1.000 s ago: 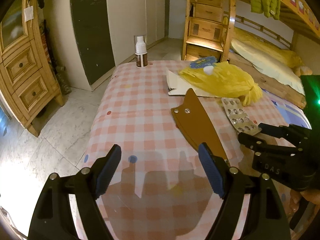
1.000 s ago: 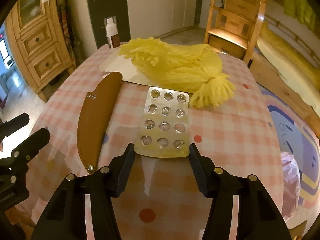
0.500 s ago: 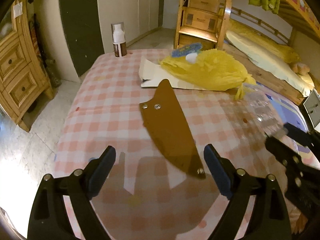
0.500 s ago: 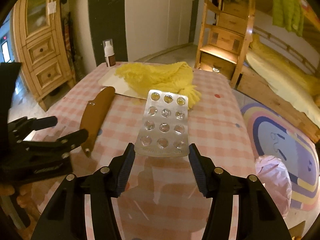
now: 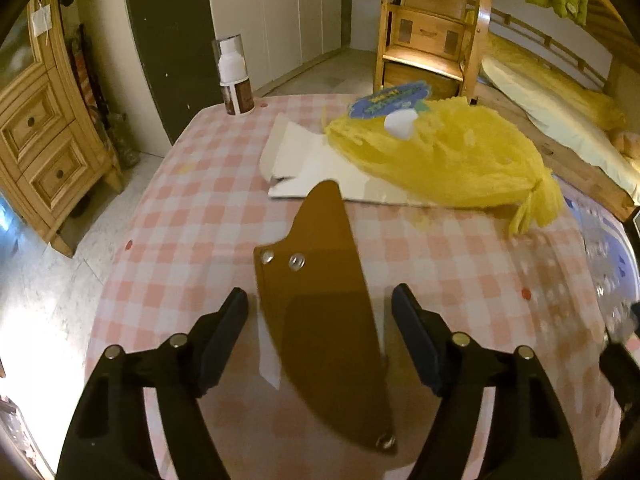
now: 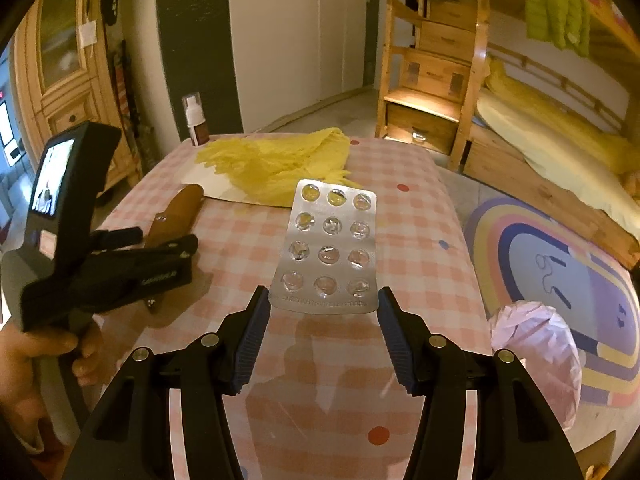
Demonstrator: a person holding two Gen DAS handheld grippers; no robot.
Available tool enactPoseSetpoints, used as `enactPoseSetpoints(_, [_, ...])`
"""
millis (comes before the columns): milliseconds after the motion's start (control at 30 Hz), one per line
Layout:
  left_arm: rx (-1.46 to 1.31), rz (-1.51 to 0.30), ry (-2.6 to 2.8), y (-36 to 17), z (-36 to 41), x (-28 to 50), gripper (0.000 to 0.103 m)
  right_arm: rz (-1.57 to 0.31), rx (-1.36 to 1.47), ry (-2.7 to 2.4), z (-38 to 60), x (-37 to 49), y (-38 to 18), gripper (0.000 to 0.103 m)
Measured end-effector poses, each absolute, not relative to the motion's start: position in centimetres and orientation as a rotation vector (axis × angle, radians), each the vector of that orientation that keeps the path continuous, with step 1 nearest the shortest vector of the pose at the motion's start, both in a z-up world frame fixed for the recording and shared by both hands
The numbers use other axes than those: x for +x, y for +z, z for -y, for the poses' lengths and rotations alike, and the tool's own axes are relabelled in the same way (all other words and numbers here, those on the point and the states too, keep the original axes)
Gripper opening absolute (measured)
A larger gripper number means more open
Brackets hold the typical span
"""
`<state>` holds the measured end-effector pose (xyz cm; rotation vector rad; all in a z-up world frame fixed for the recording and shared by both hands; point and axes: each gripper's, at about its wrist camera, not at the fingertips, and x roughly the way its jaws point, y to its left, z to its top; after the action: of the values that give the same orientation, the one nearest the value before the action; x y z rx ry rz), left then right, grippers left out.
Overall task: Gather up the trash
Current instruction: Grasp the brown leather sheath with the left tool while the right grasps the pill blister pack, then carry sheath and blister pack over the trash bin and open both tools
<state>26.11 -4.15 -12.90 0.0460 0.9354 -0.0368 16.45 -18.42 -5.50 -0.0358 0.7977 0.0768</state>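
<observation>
Over the pink checked table [image 6: 420, 216], the right gripper [image 6: 322, 312] is pinching an empty blister pack [image 6: 330, 248] by its edges, apparently lifting it clear as trash, while the left gripper's [image 5: 320, 332] spread jaws are closing around the brown sheath [image 5: 320, 304] lying flat.

blister pack [image 5: 600, 264]: blurred streak right of yellow net [image 5: 448, 160]
white sheet [image 5: 304, 160]: partly hidden under net

Left gripper [image 5: 320, 324] closing (fingers apart); right gripper [image 6: 322, 312] clamped.
</observation>
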Motion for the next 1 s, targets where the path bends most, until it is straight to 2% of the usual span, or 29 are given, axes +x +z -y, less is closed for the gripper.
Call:
enactPoseSetpoints(67, [0.058, -0.927, -0.045, -12.7, 4.4, 26.1, 0.054, -0.799, -0.03, 0.075, 18.7, 16.3, -5.5, 0.055])
enactPoseSetpoints(200, [0.084, -0.935, -0.08, -12.5, 4.3, 25.4, 0.053, -0.799, -0.013, 0.069, 19.1, 16.0, -5.4, 0.055])
enactPoseSetpoints(333, [-0.002, -0.927, -0.186, -11.6, 3.5, 23.2, 0.053, -0.786, 0.0, 0.075, 19.1, 15.8, -5.0, 0.055])
enactPoseSetpoints(567, [0.05, -0.788, -0.298, -8.8, 3.9, 17.9, 0.053, -0.773, -0.006, 0.088, 18.7, 15.4, -4.9, 0.055])
enactPoseSetpoints(1000, [0.065, -0.78, -0.407, -8.1, 9.7, 17.9, 0.053, -0.715, -0.009, 0.029, 23.1, 14.3, -2.1, 0.055])
